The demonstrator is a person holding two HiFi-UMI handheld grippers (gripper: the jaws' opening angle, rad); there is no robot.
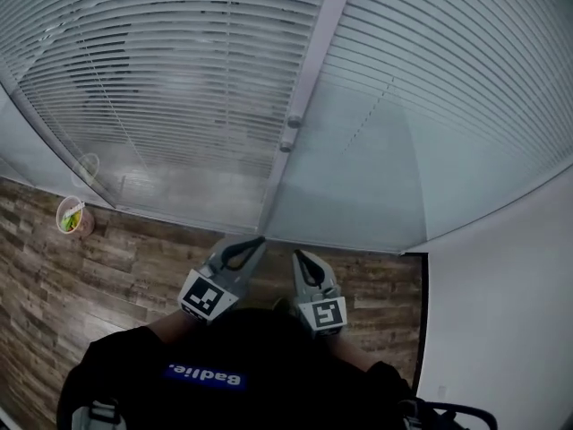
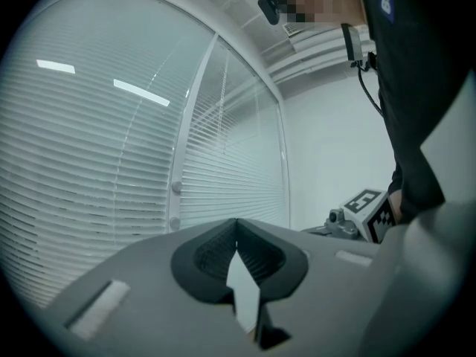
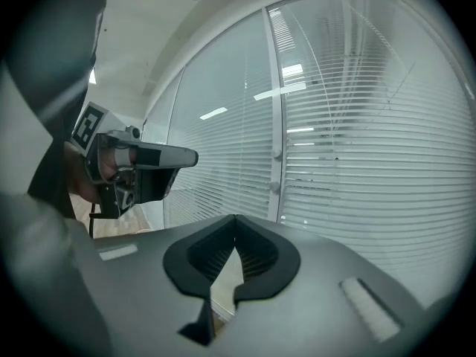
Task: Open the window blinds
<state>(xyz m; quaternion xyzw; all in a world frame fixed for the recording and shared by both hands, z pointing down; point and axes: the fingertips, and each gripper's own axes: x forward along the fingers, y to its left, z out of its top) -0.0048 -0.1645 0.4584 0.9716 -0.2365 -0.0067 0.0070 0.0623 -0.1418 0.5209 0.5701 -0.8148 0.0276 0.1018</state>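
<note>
Close to the body, the left gripper [image 1: 255,243] and right gripper [image 1: 300,258] sat side by side, both with jaws pressed together and empty. Straight ahead of both tips hung the window blinds [image 1: 179,61], slats level. Two knobs [image 1: 289,133] on the upright mullion [image 1: 318,52] lay marginally nearer the left gripper. The path looked clear; a cup [image 1: 73,215] stood on the floor [image 1: 116,267] far left.
</note>
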